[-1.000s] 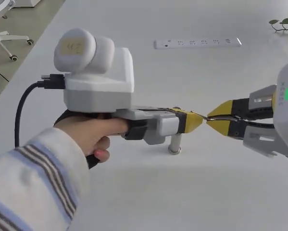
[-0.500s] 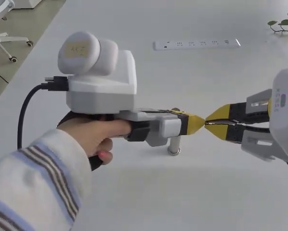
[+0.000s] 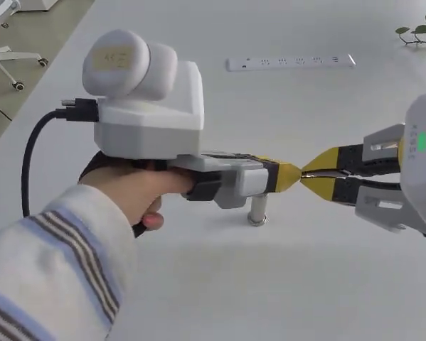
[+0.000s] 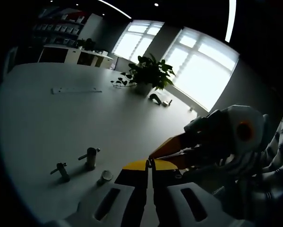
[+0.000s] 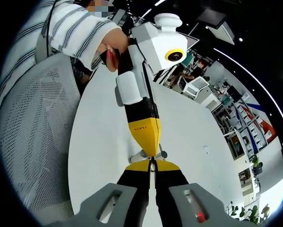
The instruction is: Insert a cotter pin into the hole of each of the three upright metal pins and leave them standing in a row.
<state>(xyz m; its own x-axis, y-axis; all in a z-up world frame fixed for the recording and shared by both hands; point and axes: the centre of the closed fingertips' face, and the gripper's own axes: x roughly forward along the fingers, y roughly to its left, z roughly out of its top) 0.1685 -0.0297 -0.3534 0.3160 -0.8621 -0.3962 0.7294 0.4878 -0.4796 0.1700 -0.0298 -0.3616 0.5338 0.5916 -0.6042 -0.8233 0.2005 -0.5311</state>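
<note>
Tabletop (image 3: 269, 284): white; three pins upright, close together.
Done: end pin (image 4: 61, 171) and middle pin (image 4: 90, 159) seemingly carry cotters.
Outstanding: third pin (image 4: 105, 177) looks bare.
Left gripper (image 3: 292, 177): clenched.
Right gripper (image 3: 306, 176): clenched, tip-to-tip with left, near pins; held cotter indiscernible.

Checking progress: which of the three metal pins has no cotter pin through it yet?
The bare-topped pin nearest the left gripper; the middle pin and far pin each already have one.

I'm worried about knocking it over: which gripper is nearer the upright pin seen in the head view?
Left. The left gripper reaches over the pin, its tip just past it; the right gripper meets that tip from the pin's right, farther off.
</note>
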